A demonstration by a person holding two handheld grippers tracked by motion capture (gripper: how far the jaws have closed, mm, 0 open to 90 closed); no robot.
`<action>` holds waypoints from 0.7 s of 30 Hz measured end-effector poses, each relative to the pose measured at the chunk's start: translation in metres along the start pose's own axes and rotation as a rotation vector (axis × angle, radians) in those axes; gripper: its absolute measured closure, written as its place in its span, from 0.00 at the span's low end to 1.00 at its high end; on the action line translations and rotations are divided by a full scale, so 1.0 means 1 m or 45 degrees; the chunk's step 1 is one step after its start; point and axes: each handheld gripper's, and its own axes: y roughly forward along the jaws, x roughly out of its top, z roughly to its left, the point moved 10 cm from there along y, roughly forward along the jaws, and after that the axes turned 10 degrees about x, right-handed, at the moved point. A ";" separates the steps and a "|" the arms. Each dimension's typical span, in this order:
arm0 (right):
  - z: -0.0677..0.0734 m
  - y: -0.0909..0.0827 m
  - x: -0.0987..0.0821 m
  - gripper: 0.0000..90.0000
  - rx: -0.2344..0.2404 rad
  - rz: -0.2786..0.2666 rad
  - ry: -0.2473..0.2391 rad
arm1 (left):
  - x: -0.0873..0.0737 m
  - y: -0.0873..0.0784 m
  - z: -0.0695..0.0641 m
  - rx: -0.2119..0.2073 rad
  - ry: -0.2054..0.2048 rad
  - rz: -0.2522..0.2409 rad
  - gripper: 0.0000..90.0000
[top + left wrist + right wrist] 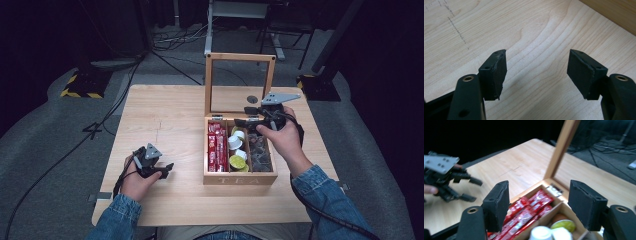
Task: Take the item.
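A wooden tea box (240, 178) stands on the table (165, 110) with its glass lid (240, 57) upright. Red sachets (216, 147) fill its left compartment, white cups and green pods (237, 147) the middle, dark packets (260, 150) the right. My right gripper (244, 116) hovers over the box's back edge, open, with nothing between its pads (499, 205); below it lie the red sachets (529, 212) and a green pod (564, 225). My left gripper (167, 170) rests low over the table left of the box, open and empty (537, 72).
The lid frame (561, 147) rises just beyond the right gripper. Bare tabletop stretches left of the box, where the left gripper (472, 190) sits. Cables and stands lie on the dark floor behind the table.
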 end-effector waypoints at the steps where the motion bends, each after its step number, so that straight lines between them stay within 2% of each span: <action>1: 0.004 0.002 -0.001 0.39 0.005 0.005 -0.004 | -0.001 0.000 0.000 -0.001 -0.001 0.001 0.36; 6: 0.016 0.014 -0.008 0.43 0.028 0.056 -0.006 | -0.005 0.000 0.001 0.000 -0.004 0.021 0.36; 10: 0.024 0.027 -0.019 0.47 0.088 0.101 0.023 | -0.010 0.000 0.002 0.001 -0.006 0.036 0.36; 16: 0.026 0.047 -0.037 0.50 0.154 0.161 0.063 | -0.017 0.000 0.004 0.008 0.005 0.072 0.35; 21: 0.026 0.060 -0.050 0.49 0.150 0.230 0.047 | -0.019 -0.001 0.003 0.007 0.004 0.075 0.35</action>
